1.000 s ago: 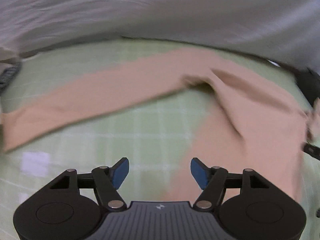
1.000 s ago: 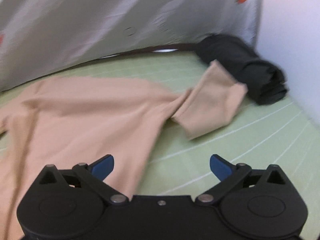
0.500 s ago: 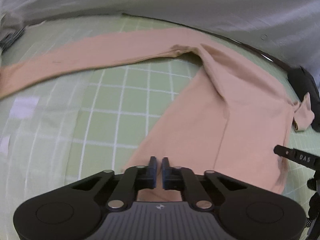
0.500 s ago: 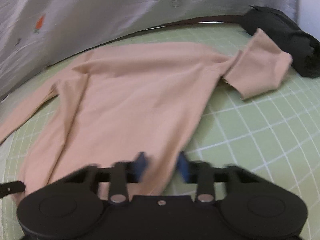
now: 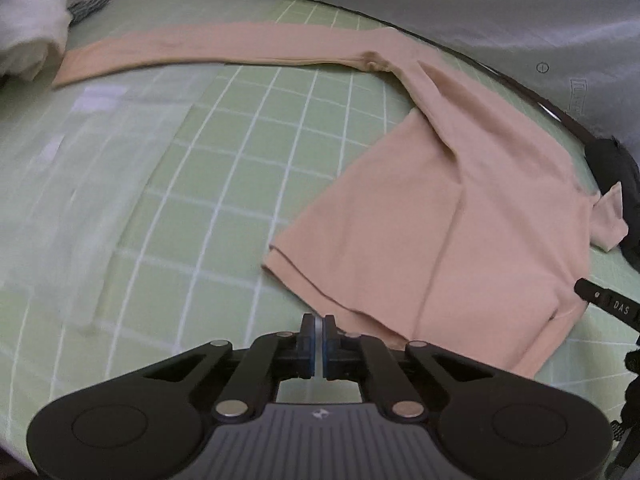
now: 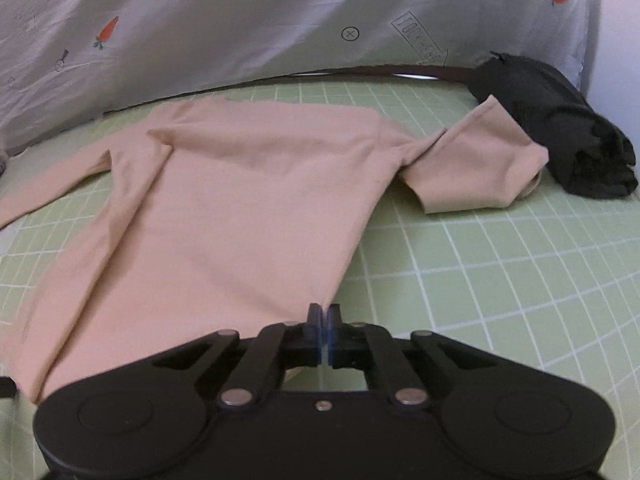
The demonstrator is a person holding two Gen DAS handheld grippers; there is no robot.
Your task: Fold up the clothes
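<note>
A peach long-sleeved shirt [image 5: 440,216] lies flat on the green grid mat [image 5: 240,168]. One sleeve [image 5: 208,48] stretches far left; the other sleeve [image 6: 472,168] is folded over near the black bundle. My left gripper [image 5: 319,326] is shut with nothing visible between its pads, just left of the hem's near-left corner. My right gripper [image 6: 323,318] is shut at the hem's near-right corner [image 6: 320,300]; whether cloth sits between the pads is hidden. The shirt also fills the right wrist view [image 6: 224,216].
A rolled black garment [image 6: 560,128] lies at the far right of the mat, also seen in the left wrist view [image 5: 616,176]. A white cloth pile [image 5: 28,36] sits far left. A grey printed sheet [image 6: 280,20] hangs behind the mat.
Both grippers went from open to shut and pulled back toward the shirt's near hem. The left sleeve now lies straighter across the mat.
</note>
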